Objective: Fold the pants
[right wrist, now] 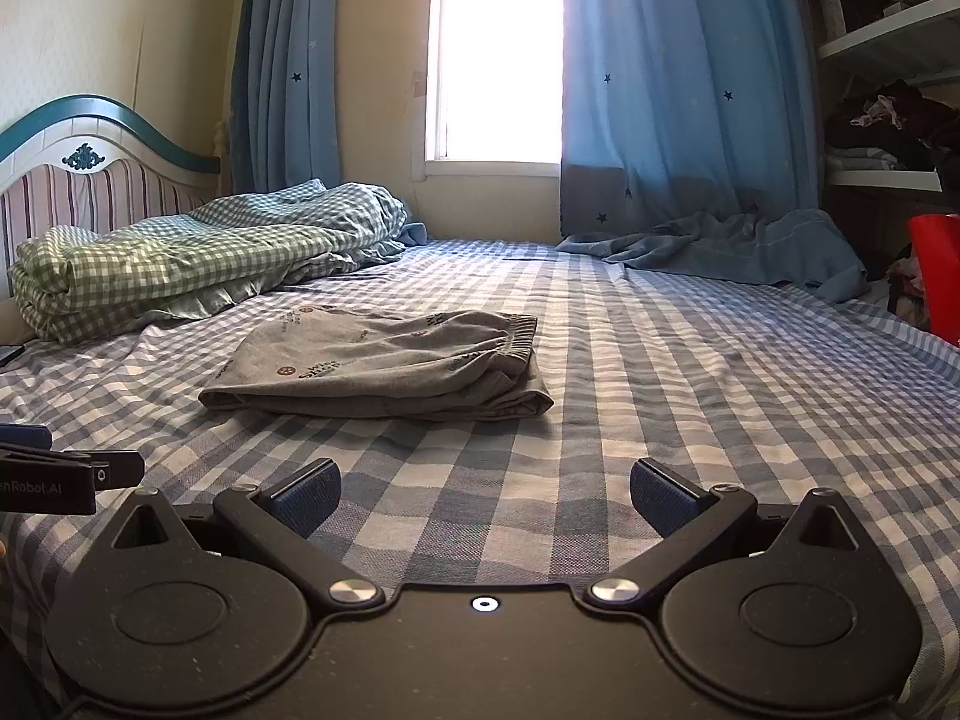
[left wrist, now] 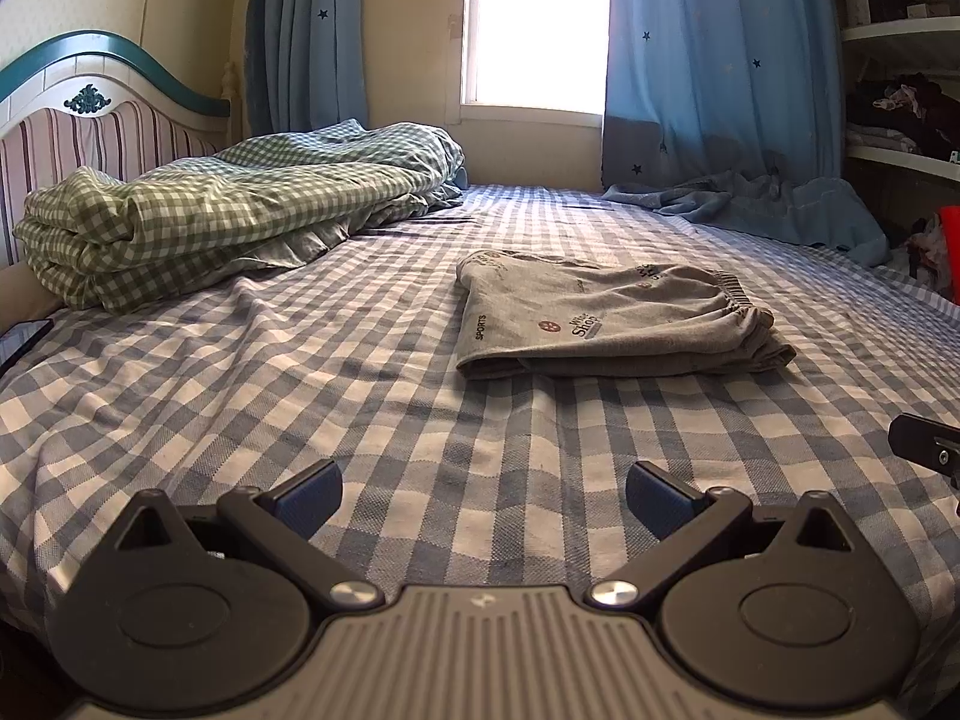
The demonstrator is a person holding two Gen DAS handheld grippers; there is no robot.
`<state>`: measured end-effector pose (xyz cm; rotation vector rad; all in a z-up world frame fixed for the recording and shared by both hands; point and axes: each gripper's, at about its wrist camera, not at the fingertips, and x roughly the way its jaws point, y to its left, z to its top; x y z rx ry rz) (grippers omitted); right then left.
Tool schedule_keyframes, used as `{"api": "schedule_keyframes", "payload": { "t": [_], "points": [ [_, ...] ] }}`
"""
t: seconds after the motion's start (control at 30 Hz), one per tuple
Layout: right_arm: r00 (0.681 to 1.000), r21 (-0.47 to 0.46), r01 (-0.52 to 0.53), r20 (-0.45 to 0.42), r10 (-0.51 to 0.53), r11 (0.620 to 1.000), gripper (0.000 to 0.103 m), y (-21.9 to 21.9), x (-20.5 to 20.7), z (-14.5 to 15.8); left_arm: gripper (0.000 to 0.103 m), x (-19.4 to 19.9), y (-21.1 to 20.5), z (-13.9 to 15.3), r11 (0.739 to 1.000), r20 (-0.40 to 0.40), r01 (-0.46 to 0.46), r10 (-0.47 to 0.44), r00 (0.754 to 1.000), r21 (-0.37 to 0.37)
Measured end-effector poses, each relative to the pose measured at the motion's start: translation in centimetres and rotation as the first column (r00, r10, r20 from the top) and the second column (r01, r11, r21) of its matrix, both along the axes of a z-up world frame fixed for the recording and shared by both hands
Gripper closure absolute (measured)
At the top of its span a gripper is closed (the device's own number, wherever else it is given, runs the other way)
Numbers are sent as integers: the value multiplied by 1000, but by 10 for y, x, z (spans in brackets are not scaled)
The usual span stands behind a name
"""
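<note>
The grey printed pants (left wrist: 606,318) lie folded into a flat rectangle on the blue checked bed sheet (left wrist: 240,396), elastic waistband at the right. They also show in the right wrist view (right wrist: 384,366), left of centre. My left gripper (left wrist: 483,501) is open and empty, low over the sheet, well short of the pants. My right gripper (right wrist: 485,501) is open and empty too, short of the pants and to their right. Part of the right gripper shows at the left wrist view's right edge (left wrist: 927,447); the left one shows at the right wrist view's left edge (right wrist: 60,477).
A folded green checked duvet (left wrist: 228,210) lies by the striped headboard (left wrist: 90,138) at the left. A blue curtain hem (left wrist: 768,204) spills onto the bed's far right. A phone (left wrist: 21,339) lies at the left edge. Shelves (left wrist: 900,90) and a red object (right wrist: 936,276) stand at the right.
</note>
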<state>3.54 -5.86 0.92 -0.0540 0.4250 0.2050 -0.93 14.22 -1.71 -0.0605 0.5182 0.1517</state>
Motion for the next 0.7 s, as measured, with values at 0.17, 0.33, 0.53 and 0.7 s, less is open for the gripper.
{"api": "schedule_keyframes", "payload": {
  "t": [0.17, 0.33, 0.53, 0.7],
  "points": [
    [1000, -3, -4, -4, 4, 1000, 1, 1, 0, -1, 0, 2, 2, 0, 999, -19, -33, 33, 999, -15],
    [1000, -8, -12, -6, 12, 1000, 1, 4, 1, -1, 0, 1, 2, 1, 999, -13, -37, 37, 999, -11],
    [1000, -14, -23, -13, 23, 1000, 1, 6, 2, -1, 0, 2, 2, 1, 1000, -15, -19, 19, 1000, 6],
    [999, -16, -28, -23, 28, 999, 1, 10, 3, -3, 0, 2, 4, 0, 1000, -15, -15, 15, 1000, 5]
  ]
}}
